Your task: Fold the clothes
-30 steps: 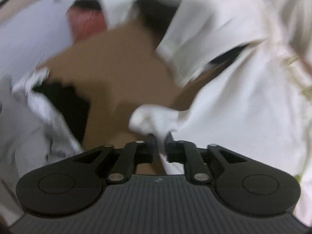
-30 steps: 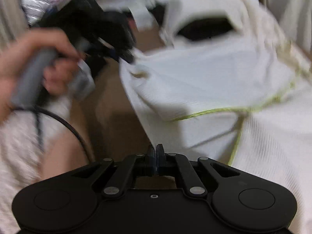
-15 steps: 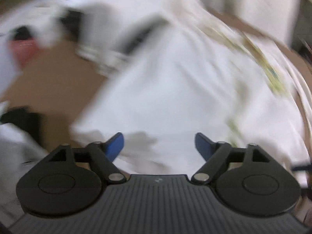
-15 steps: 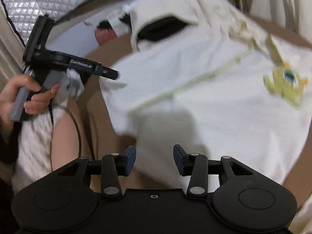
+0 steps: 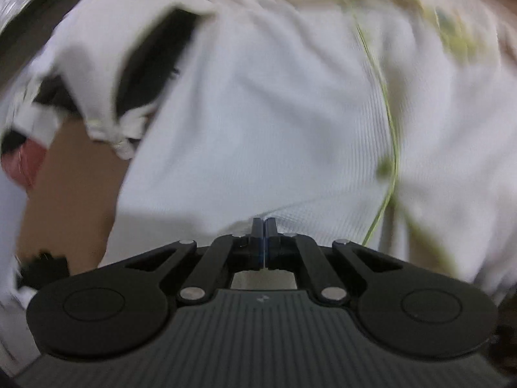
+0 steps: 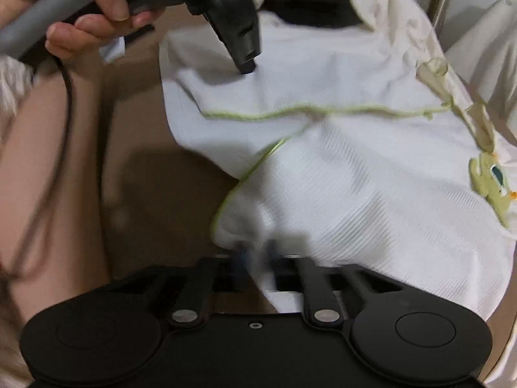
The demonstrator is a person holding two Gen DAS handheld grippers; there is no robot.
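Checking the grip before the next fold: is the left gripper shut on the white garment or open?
Shut on it. The left gripper has its jaws pressed together at the edge of the white garment.

Bare brown table (image 6: 155, 194) free left of white garment (image 6: 355, 194).

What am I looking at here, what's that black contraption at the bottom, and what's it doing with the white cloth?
Each picture comes from a camera mounted on a hand-held gripper, a two-fingered clamp a person carries, one per hand. The black shape at the bottom is the clamp itself. In the left view, the left hand-held gripper is shut on a fold of the white garment, which has green stitching. In the right view, the right hand-held gripper is blurred, with cloth between its fingers. That view also shows the person's hand gripping the other tool. The garment lies on a brown surface.
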